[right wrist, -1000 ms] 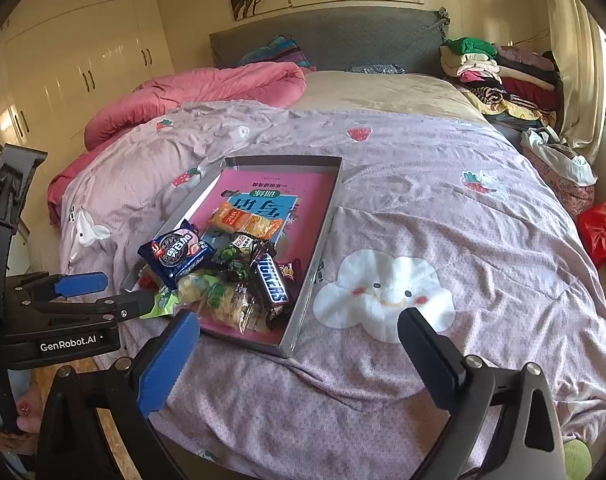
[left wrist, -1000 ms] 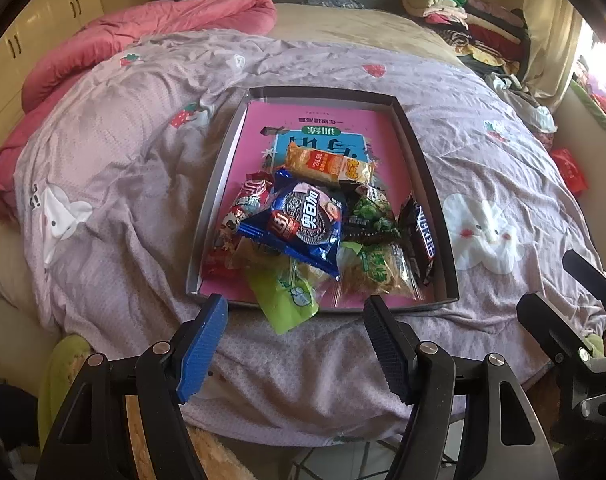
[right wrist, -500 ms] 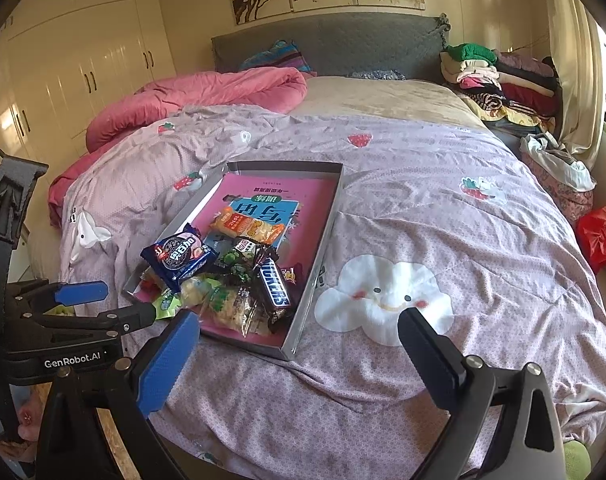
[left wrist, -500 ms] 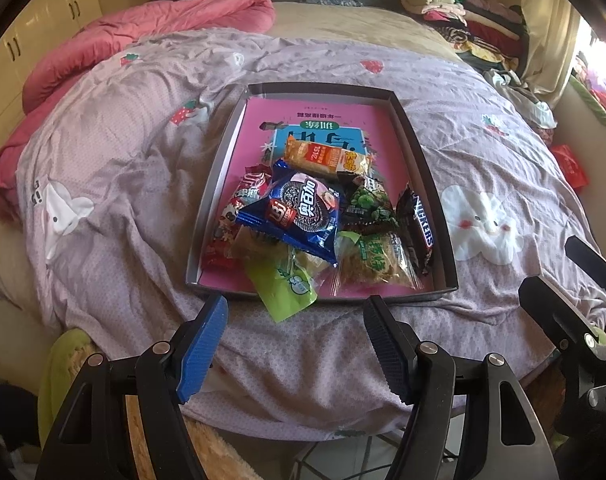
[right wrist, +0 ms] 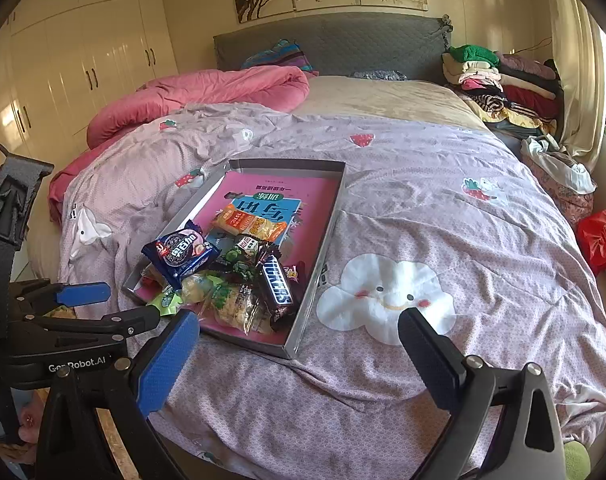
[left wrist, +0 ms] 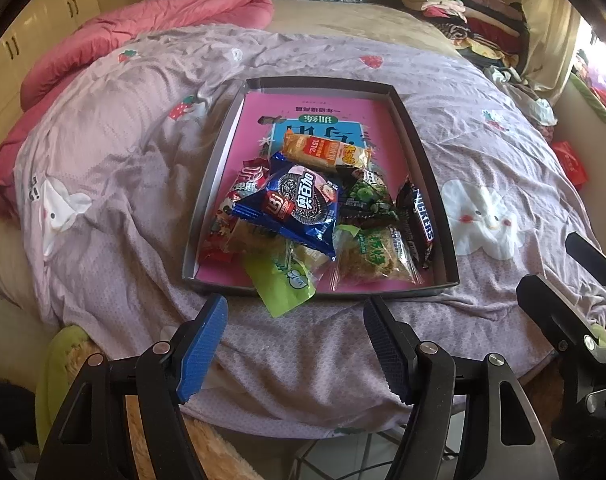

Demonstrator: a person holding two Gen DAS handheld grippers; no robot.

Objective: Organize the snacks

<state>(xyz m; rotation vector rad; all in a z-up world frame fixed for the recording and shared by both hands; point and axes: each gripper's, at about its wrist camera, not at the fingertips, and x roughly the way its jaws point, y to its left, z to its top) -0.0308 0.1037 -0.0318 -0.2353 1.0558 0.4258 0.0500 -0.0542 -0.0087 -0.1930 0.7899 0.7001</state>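
Both grippers, left (left wrist: 295, 344) and right (right wrist: 299, 344), hang spread and empty off the bed's (right wrist: 443, 208) edge. The snacks (left wrist: 315, 216) lie heaped inside the tray (left wrist: 427, 168); piled for sorting or gathered already, either fits.

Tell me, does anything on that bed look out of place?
Yes: the green packet hangs over the near rim of the tray, half out on the quilt, while the other snacks lie heaped inside.
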